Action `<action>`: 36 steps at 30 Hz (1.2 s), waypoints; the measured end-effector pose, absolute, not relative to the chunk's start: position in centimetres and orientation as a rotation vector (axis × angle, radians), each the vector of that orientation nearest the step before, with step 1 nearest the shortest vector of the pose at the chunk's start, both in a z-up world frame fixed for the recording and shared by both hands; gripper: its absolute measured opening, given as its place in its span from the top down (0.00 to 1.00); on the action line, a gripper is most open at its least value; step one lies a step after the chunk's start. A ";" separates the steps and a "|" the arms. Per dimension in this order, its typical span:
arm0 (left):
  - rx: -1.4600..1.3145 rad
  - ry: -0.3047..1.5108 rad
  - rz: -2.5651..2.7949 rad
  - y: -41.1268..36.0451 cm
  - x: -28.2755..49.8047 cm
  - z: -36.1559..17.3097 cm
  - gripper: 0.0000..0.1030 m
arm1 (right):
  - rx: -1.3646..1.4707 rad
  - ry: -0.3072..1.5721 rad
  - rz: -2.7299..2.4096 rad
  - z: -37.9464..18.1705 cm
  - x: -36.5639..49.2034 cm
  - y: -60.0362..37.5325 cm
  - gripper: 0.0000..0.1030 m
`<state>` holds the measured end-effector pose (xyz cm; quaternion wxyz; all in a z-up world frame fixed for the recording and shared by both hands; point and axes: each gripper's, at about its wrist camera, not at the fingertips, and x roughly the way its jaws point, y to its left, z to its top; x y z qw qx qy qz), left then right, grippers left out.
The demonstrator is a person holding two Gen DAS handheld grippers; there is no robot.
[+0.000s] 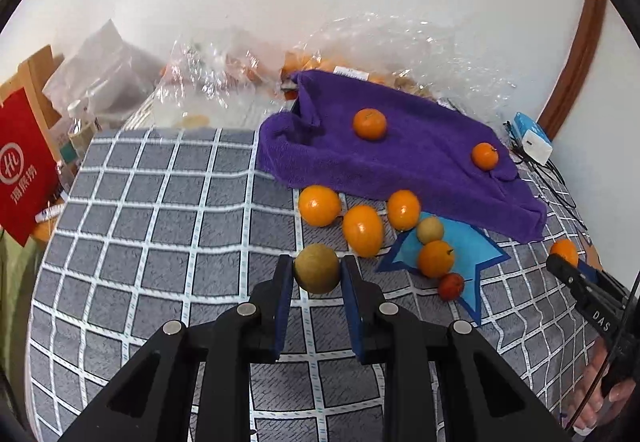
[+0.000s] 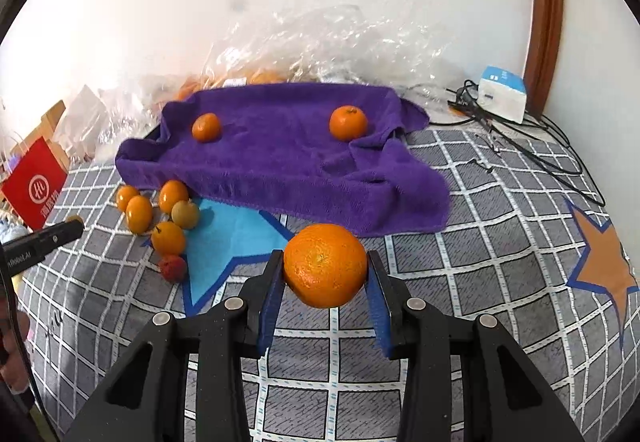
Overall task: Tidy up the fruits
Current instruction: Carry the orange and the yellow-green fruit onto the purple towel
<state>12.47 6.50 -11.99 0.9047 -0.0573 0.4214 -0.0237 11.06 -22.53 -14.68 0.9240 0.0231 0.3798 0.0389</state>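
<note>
Purple towel (image 2: 280,158) across the upper middle carries two oranges and slopes, so added fruit may roll off. Right gripper (image 2: 325,274) clamps an orange (image 2: 325,265) at centre frame; left gripper (image 1: 317,274) pinches a brownish fruit (image 1: 317,268), round and slip-prone.

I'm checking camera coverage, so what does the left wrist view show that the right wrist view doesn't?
Only the left wrist view shows the left tool shut on a brown fruit up close.

Only the right wrist view shows the right tool shut on an orange up close, and an orange star on the checked cloth.

Both show the purple towel with two oranges on it, the fruit cluster by the blue star, the red bag, and the white box.
</note>
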 end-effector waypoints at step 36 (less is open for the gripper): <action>-0.174 0.818 -0.095 4.4 26.7 -14.0 0.77 | 0.078 0.765 0.032 -15.3 25.0 -23.8 0.62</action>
